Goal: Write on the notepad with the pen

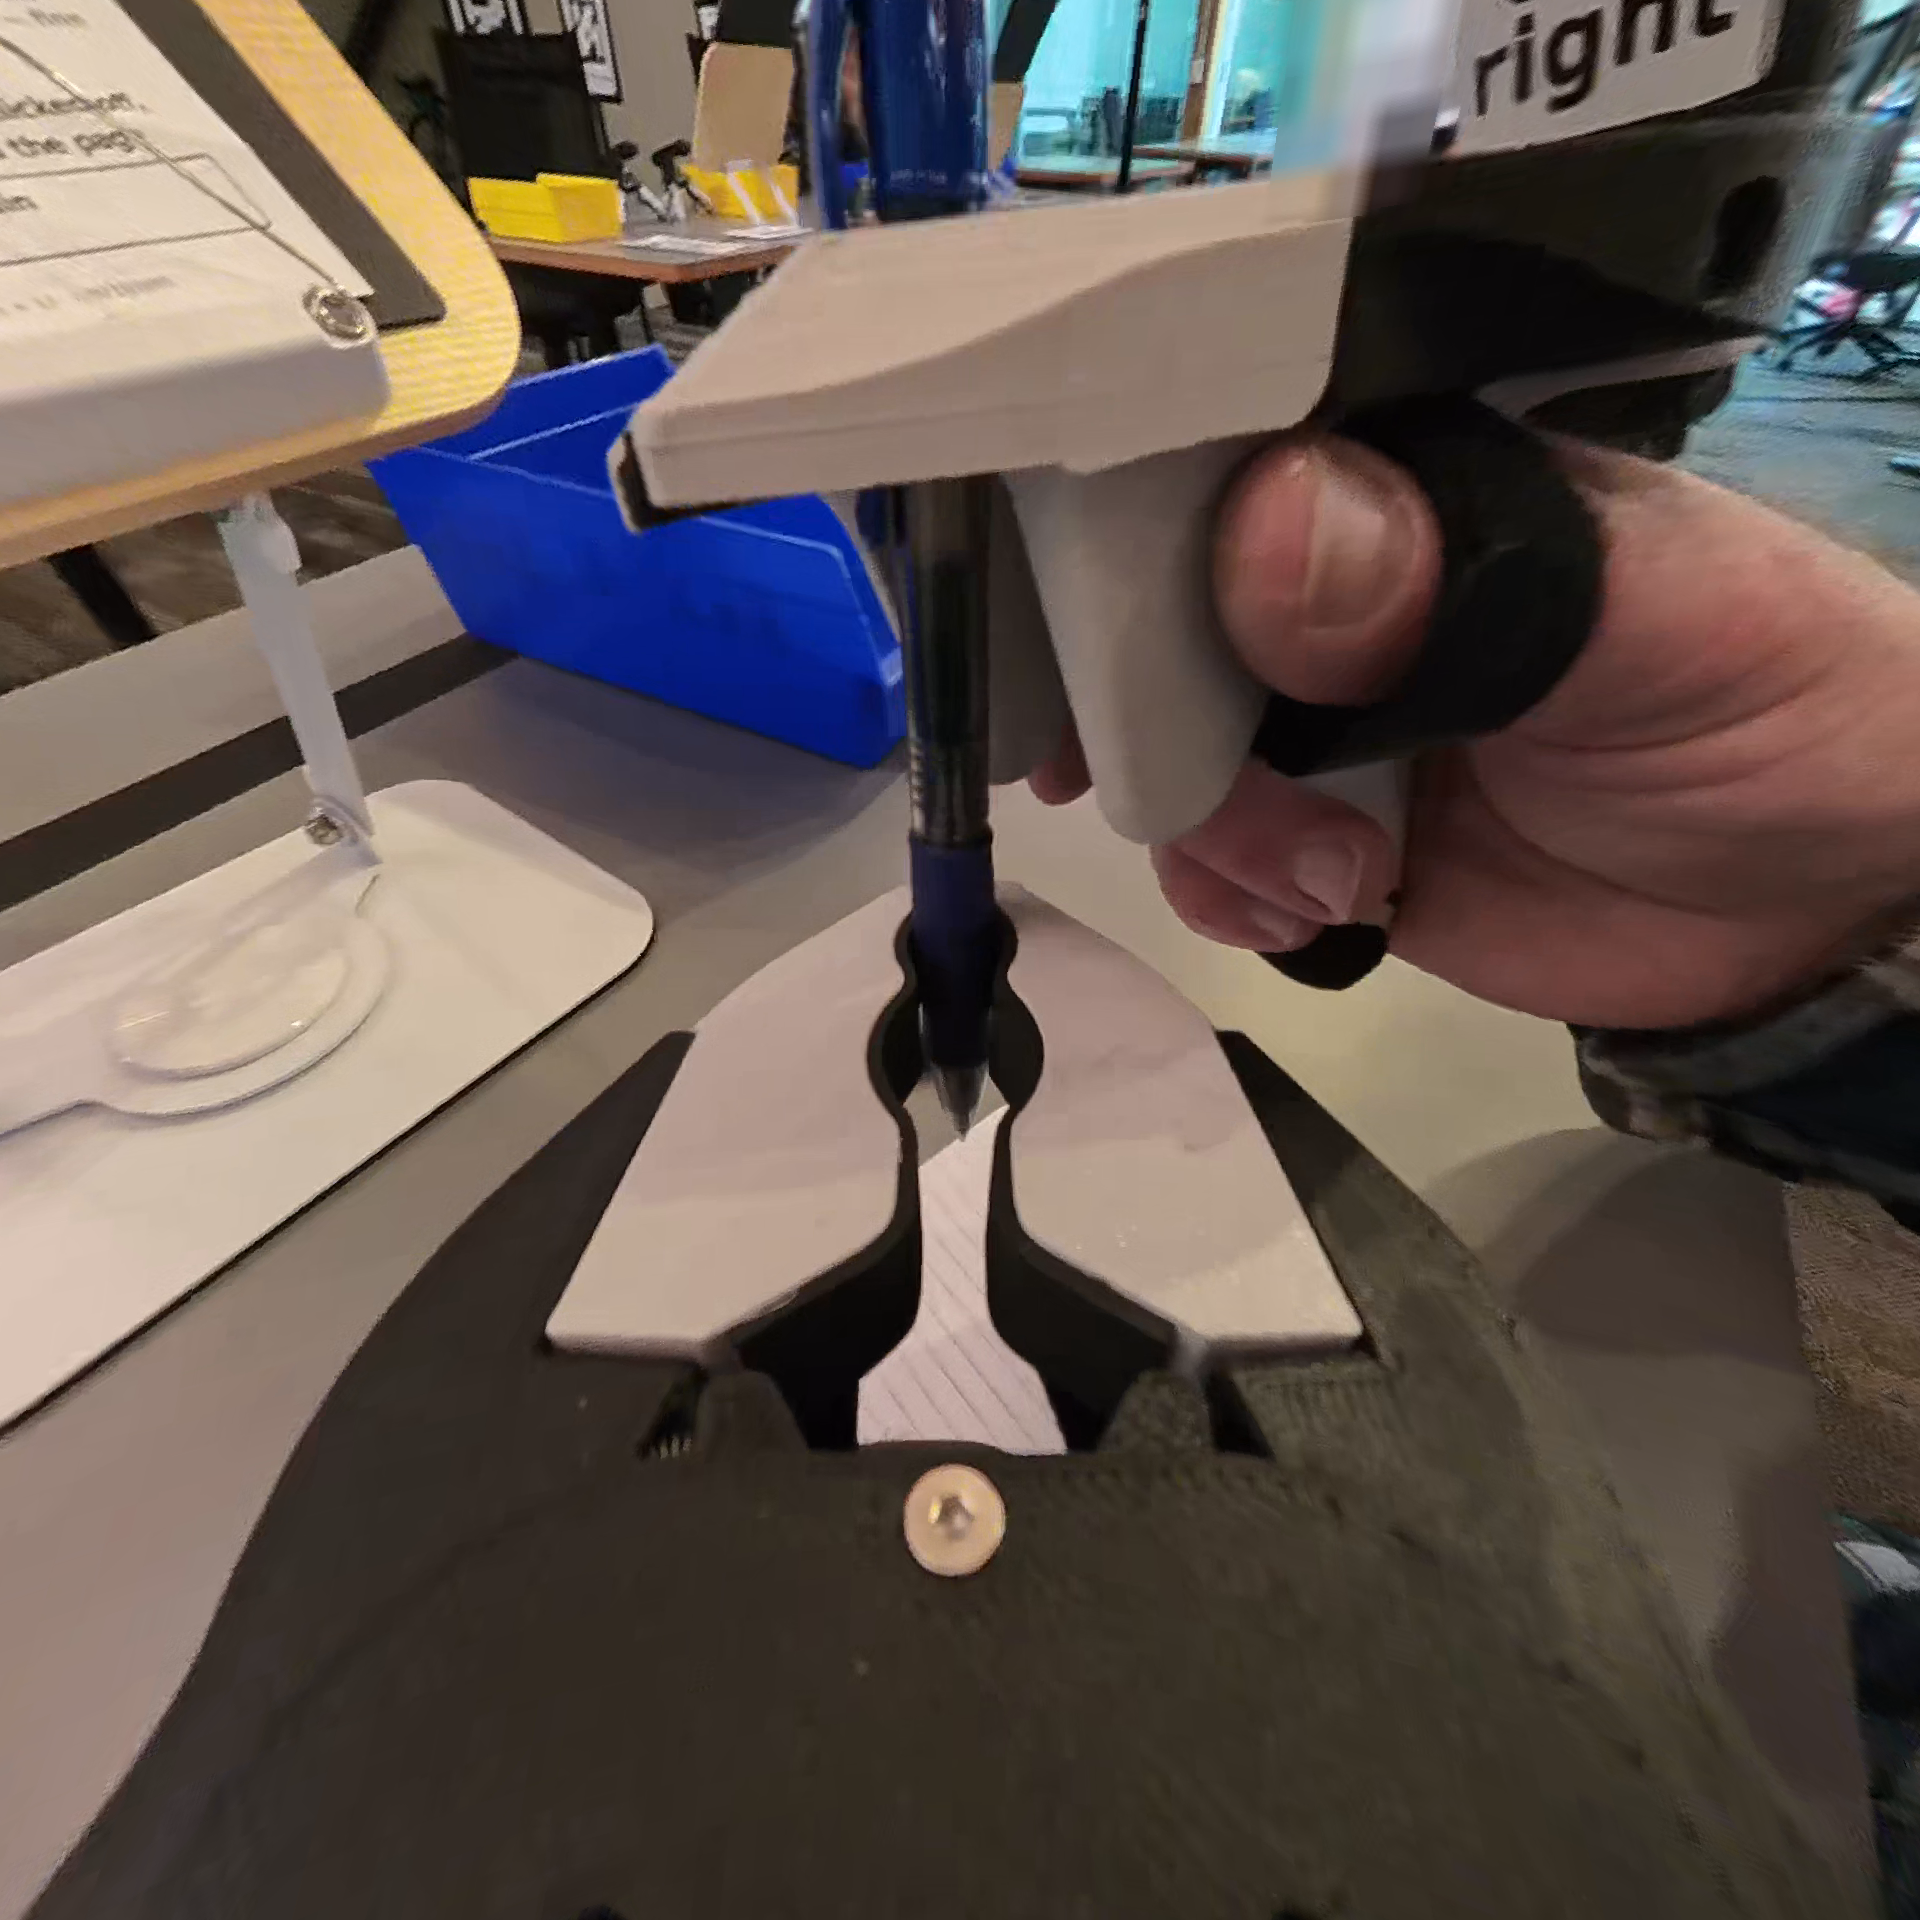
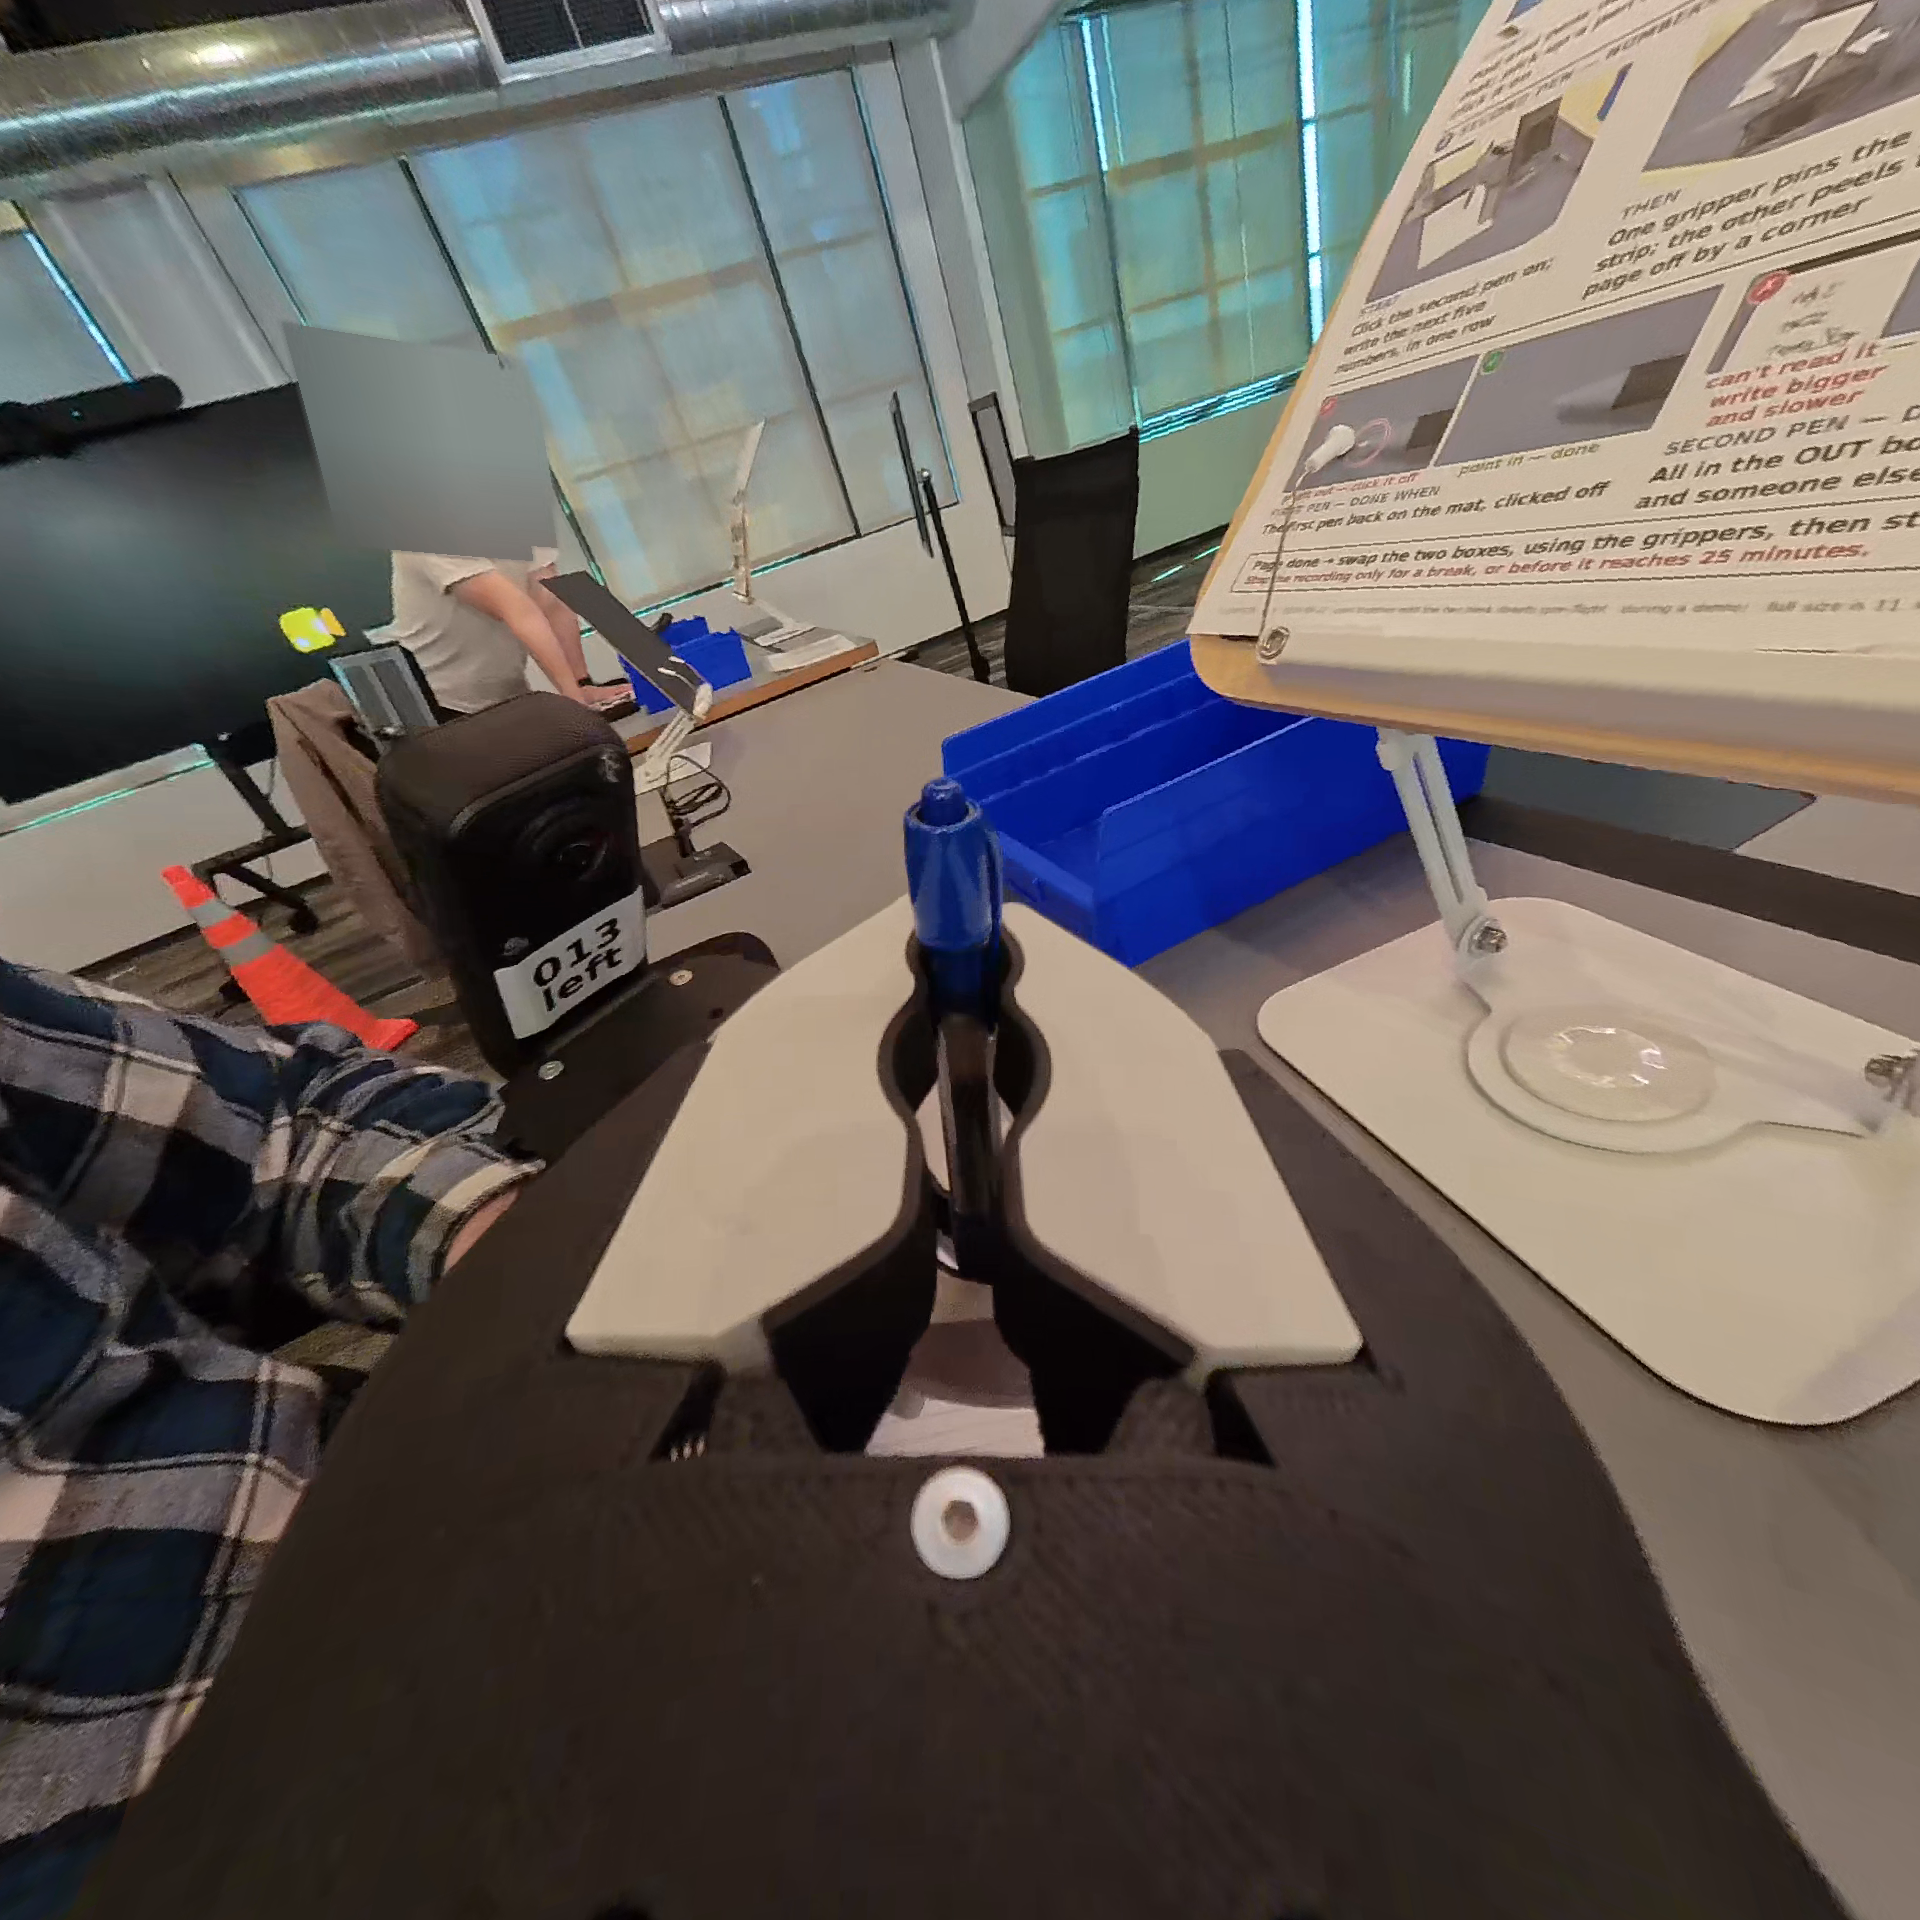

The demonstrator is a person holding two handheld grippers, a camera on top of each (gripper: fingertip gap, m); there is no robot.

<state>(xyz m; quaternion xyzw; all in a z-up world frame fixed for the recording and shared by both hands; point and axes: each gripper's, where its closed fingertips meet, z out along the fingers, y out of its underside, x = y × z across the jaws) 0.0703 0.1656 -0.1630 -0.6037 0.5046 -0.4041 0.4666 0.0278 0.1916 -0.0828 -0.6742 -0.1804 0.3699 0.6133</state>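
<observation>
Both grippers are closed on the same blue pen, which stands nearly upright between them. In the left wrist view the left gripper pinches the pen low down, its two pale fingers narrowed onto the dark blue rubber grip just above the metal tip — the tip points down toward a strip of lined notepad visible through the gap between the fingers, though whether it touches the paper is hard to say from this angle. Higher up the barrel, the right gripper clamps the pen near its top; in its own view the blue clicker end sticks up past the fingertips, and the clear barrel runs down between the black inner faces. A person's hand (wearing black finger straps) holds the right gripper's grey handle, and a plaid sleeve shows at the left. Behind the pen sits a blue bin on the grey table. A white stand with a flat base carries a tilted instruction board — it stands on the right in the right wrist view.
</observation>
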